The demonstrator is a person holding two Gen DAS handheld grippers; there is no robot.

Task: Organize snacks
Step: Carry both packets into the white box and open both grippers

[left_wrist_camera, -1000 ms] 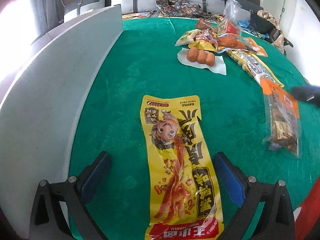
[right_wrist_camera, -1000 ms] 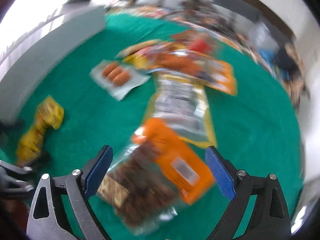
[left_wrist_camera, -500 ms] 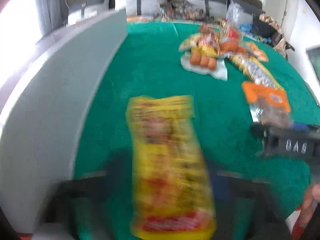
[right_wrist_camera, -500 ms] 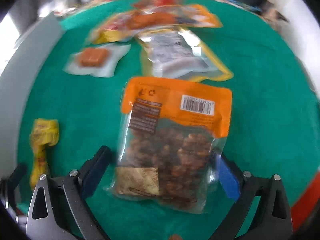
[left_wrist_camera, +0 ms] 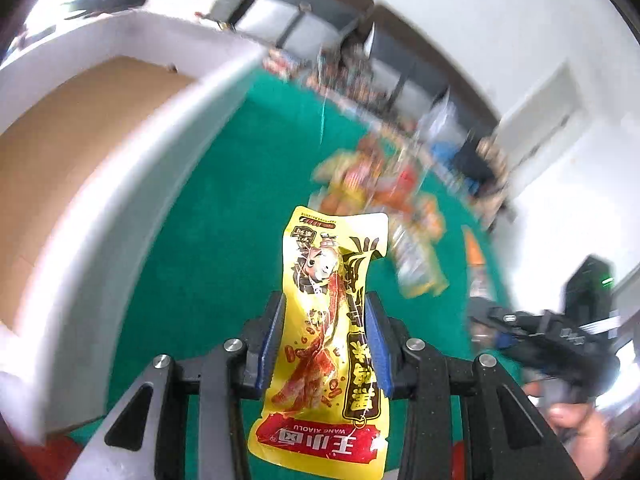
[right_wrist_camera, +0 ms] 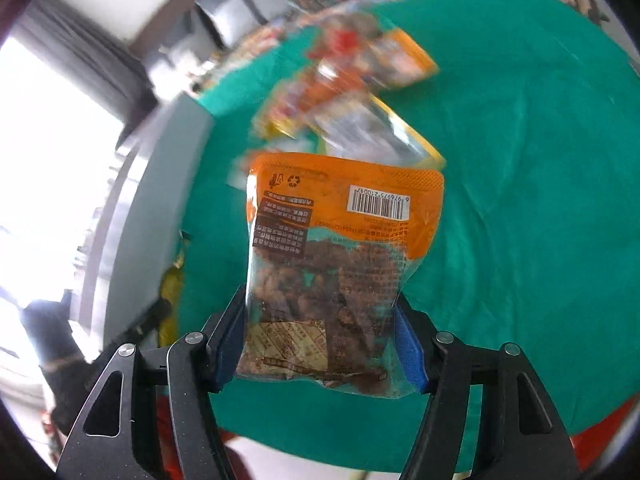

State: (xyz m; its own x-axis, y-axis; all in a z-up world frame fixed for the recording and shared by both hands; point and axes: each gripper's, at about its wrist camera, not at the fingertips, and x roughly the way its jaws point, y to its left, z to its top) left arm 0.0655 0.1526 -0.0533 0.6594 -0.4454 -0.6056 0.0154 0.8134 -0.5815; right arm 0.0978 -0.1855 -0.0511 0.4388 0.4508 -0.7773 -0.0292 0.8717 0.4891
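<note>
My left tongs (left_wrist_camera: 326, 344) had just been closing and were clamped on the long yellow packet (left_wrist_camera: 326, 344), blue pads pressed against both its edges. The packet hung clear of the green desk (left_wrist_camera: 208, 240), its top end curling forward. My right tongs (right_wrist_camera: 320, 336) had likewise just been closing and gripped the orange-topped bag (right_wrist_camera: 340, 240) of brown pieces by its lower sides, barcode end pointing away, lifted off the cloth. Left of the yellow packet stood the box (left_wrist_camera: 132, 184), grey-white walls, brown cardboard floor showing inside. Farther out, the remaining pile of snacks (left_wrist_camera: 372, 184) lay blurred on the desk. Beyond it, chairs (left_wrist_camera: 288, 16) against the wall.
</note>
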